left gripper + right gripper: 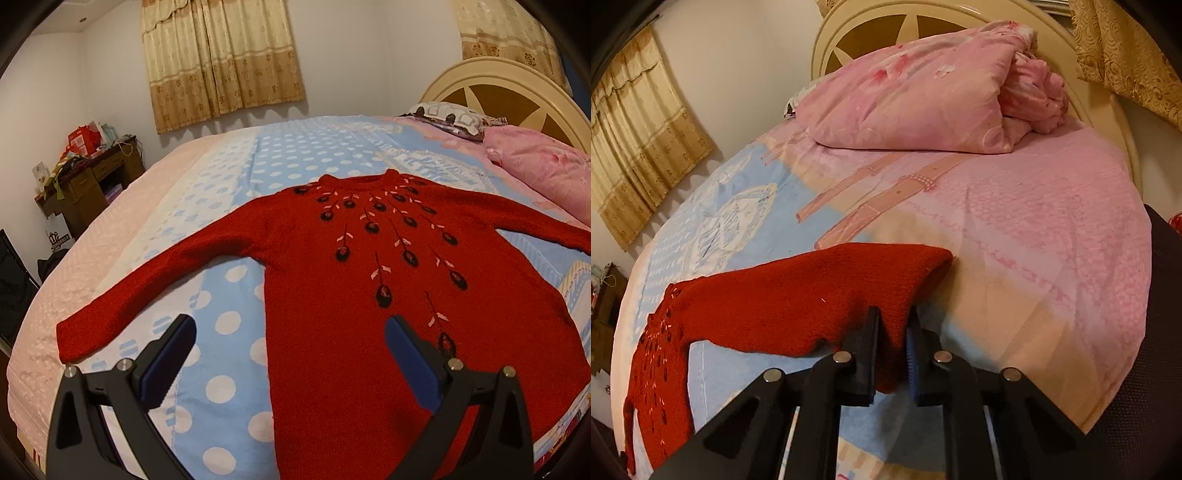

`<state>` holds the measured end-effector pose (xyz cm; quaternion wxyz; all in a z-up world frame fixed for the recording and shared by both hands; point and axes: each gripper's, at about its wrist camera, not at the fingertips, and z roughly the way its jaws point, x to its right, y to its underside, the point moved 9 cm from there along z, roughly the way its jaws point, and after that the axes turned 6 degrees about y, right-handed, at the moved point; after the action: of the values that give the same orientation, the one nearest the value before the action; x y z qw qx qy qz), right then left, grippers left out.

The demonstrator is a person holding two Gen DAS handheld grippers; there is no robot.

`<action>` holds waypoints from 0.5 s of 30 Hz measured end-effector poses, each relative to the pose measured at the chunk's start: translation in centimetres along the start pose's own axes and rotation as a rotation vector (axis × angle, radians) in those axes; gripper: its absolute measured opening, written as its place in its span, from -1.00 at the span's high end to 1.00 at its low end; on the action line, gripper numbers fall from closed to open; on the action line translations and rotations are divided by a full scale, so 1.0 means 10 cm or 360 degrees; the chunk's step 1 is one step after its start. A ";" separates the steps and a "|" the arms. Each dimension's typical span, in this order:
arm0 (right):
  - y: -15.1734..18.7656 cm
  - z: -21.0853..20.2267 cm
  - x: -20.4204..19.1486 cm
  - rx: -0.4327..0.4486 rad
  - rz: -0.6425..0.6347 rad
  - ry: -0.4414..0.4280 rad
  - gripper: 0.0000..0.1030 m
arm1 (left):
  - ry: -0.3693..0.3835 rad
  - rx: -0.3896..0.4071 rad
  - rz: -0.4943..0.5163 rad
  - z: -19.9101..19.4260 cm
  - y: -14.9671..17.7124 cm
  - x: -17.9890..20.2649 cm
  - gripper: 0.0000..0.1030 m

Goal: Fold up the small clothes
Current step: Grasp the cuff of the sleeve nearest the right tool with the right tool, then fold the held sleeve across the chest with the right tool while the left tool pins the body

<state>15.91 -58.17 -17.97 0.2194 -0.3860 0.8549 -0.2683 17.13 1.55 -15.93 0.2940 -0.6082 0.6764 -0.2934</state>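
One red sweater [369, 280] flat on bed [229, 280]. Right hand-held gripper [893, 328] clamped on sleeve cuff [894, 295]; left hand-held gripper [290, 332] wide, empty. Carry sleeve across chest, keep fold line straight.

Bare bedspread [1052, 229] lies open right of the sweater [369, 314]; the pink quilt [916, 96] blocks the headboard end.

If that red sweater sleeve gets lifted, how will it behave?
Likely floppy: the red sweater lies limp on the bed, and its sleeve bunches where the right gripper pinches it. The fuzzy knit probably won't slip. The body should drag behind.
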 end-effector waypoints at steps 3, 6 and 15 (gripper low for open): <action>-0.07 -0.08 -0.13 0.0037 -0.0045 -0.0034 0.82 | -0.0008 0.0002 -0.0010 0.00 0.00 -0.03 -1.00; -0.16 -0.20 -0.35 0.0091 -0.0120 -0.0076 0.83 | -0.0009 0.0006 -0.0035 0.00 0.00 -0.08 -1.00; -0.22 -0.59 -1.45 0.0180 -0.0414 -0.0288 0.83 | 0.0053 -0.0025 -0.0103 0.05 0.06 -0.16 -1.00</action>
<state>22.43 -46.44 -9.67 0.2803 -0.5030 0.7581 -0.3061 17.24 3.23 -16.69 0.2683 -0.6270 0.6635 -0.3076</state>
